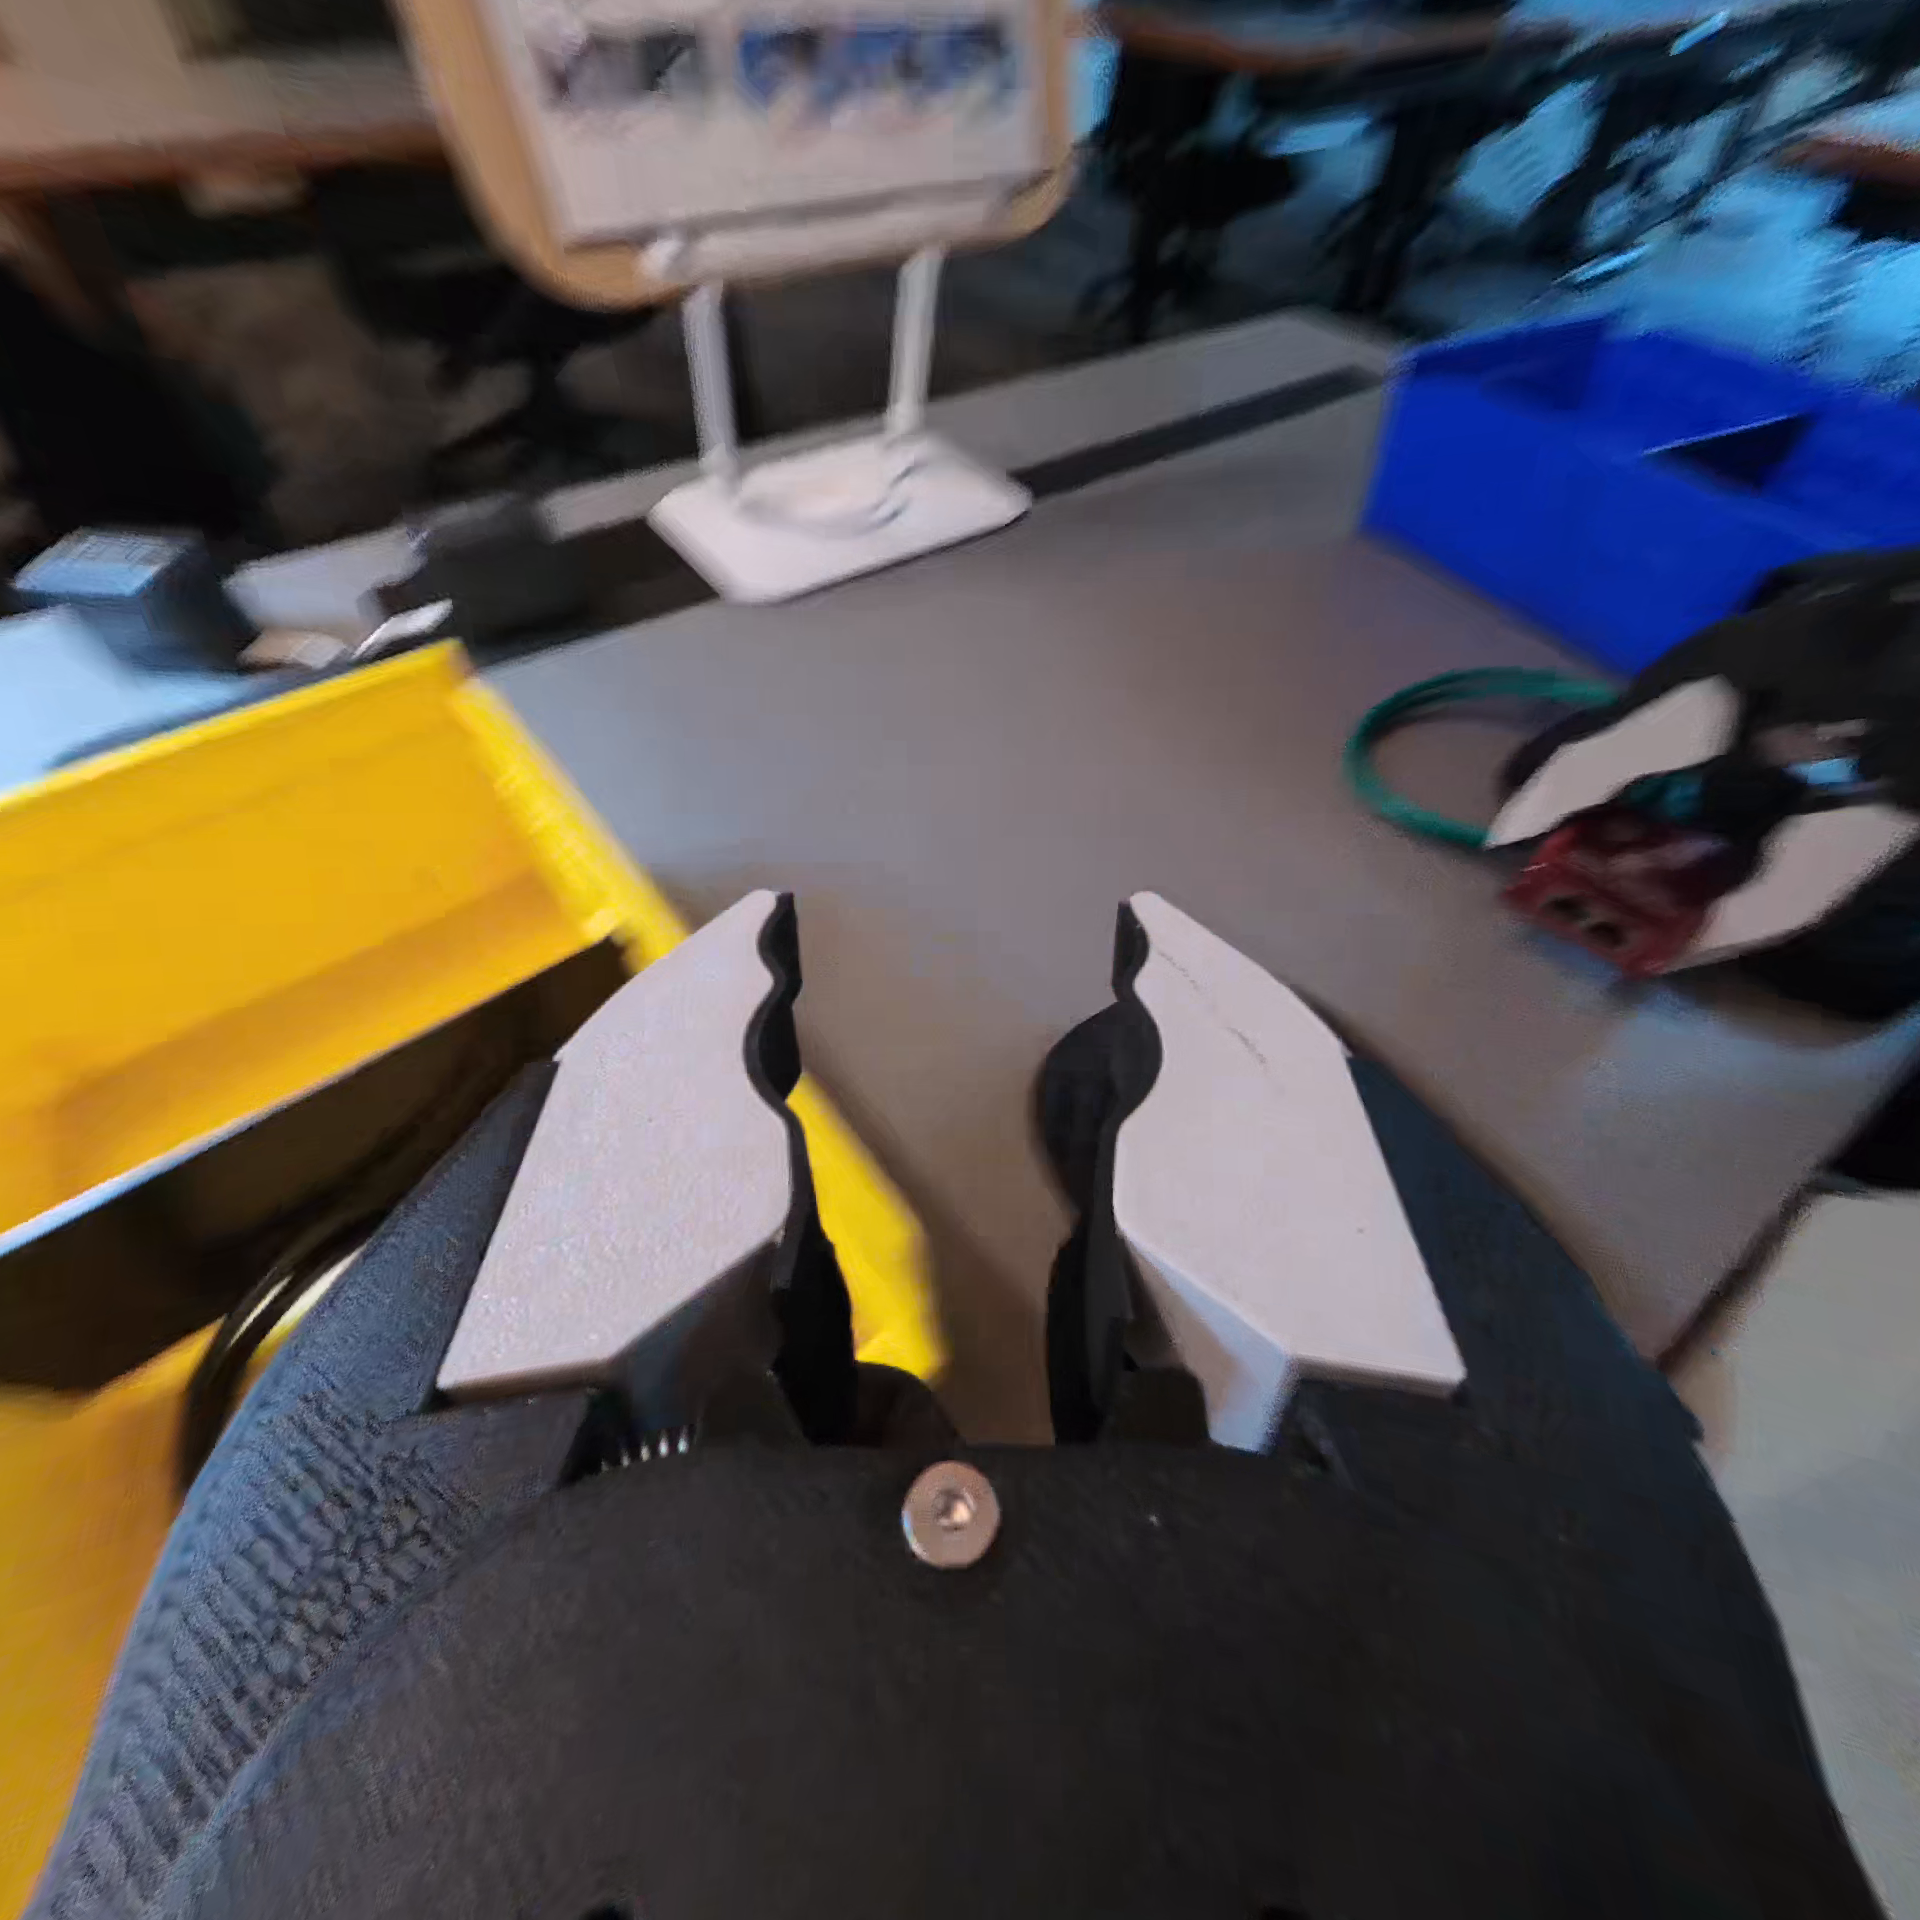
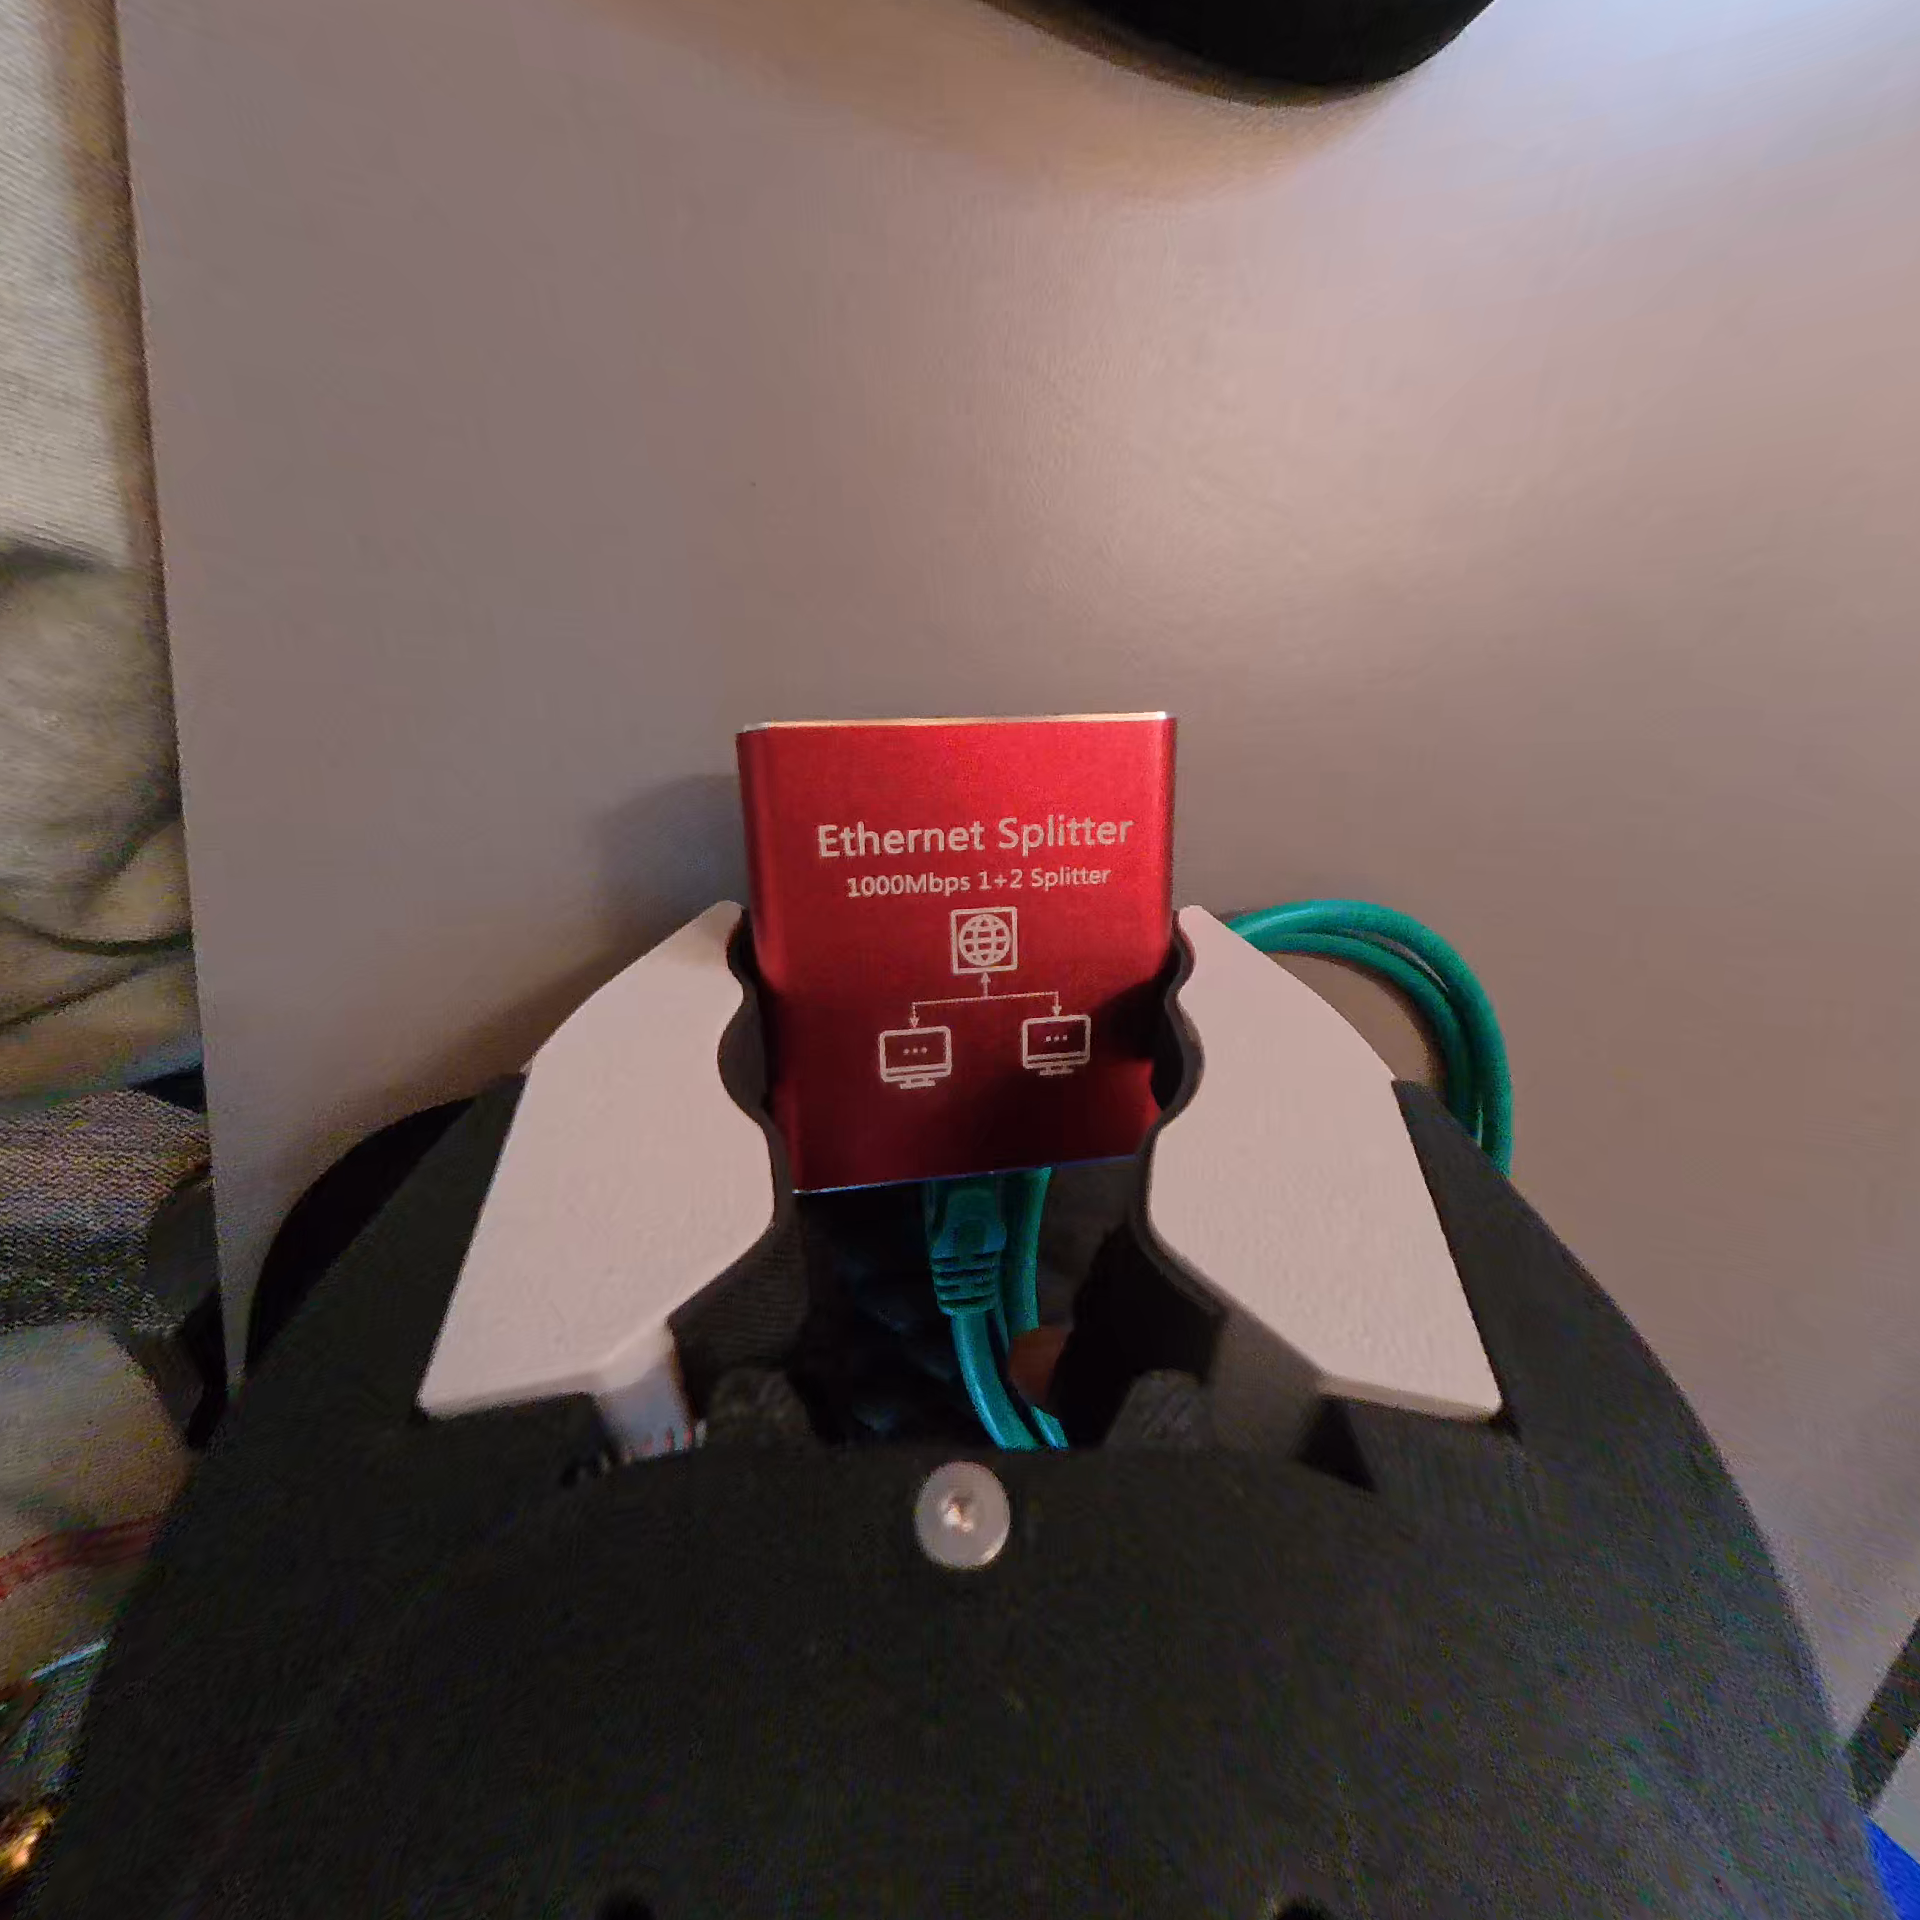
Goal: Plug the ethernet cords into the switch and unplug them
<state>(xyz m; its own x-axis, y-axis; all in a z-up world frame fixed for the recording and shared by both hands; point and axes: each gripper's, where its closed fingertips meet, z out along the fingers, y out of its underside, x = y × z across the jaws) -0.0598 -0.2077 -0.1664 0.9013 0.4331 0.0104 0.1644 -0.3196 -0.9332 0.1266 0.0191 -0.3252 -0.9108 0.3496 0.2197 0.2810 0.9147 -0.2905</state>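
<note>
Right gripper (image 2: 961, 1039): jaws pinching the red switch (image 2: 961, 821), green cord (image 2: 971, 1247) plugged behind; hold steady.
Left gripper (image 1: 956, 997): jaws spread, empty; should approach squarely.

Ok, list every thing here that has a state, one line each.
Left gripper: open, empty.
Right gripper: shut on the red metal switch.
Red metal switch: clamped by its sides, over the grey table.
Green ethernet cord: plugged into the switch's near end.
Yellow plastic bin: open-topped.
Blue plastic bin: open-topped.
</note>
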